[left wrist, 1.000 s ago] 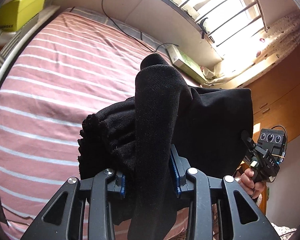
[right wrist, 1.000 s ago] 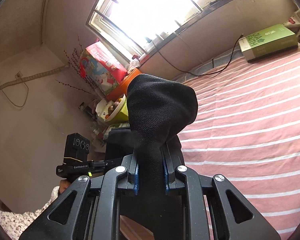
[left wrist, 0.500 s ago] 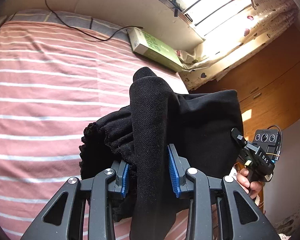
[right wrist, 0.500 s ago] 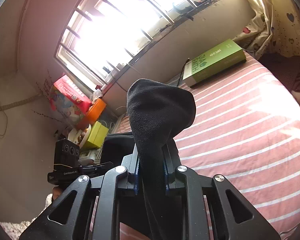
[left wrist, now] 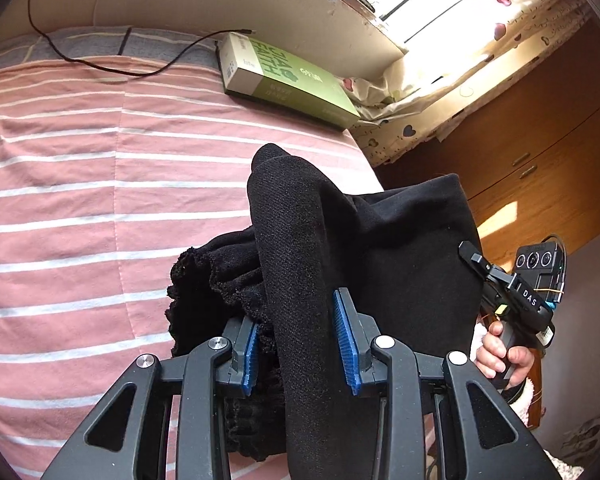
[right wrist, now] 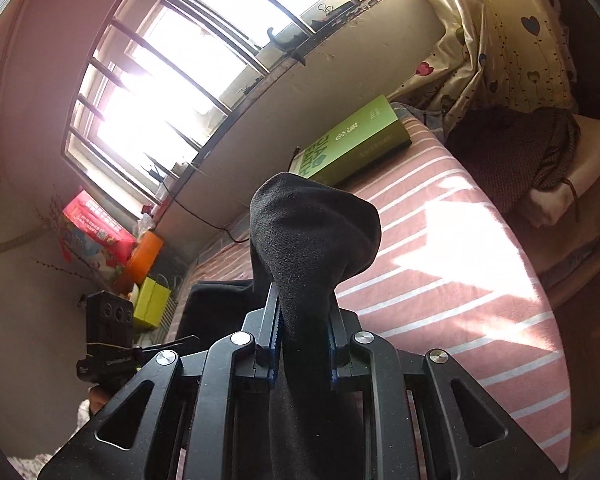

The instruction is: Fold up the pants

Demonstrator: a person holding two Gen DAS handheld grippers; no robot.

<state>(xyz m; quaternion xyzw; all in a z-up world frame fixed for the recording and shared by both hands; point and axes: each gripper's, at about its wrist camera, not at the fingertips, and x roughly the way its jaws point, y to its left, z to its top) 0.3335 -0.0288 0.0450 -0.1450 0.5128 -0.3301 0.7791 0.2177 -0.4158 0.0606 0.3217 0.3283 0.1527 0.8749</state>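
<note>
Black pants [left wrist: 300,264], fuzzy knit w/ a ruffled edge, hang bunched between both tools above the bed. Left gripper [left wrist: 300,344] pinches a thick fold btw ribbed blue pads [left wrist: 345,340]; right gripper [right wrist: 302,336] clamps a narrower wad. Ahead: pink white-striped sheet [left wrist: 80,200], green box [left wrist: 284,76], barred window [right wrist: 172,60].

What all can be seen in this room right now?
pants: one, black, gripped by both grippers above the bed
bed sheet: one, pink with white stripes, on the bed
box: one, green, at the bed's far edge below the window
cable: one, black, trailing across the sheet
curtain: one, cream with hearts, beside the window
left gripper: black, blue pads, shut on pants
right gripper: black, shut on pants
hand: one, holding the right gripper's handle
</note>
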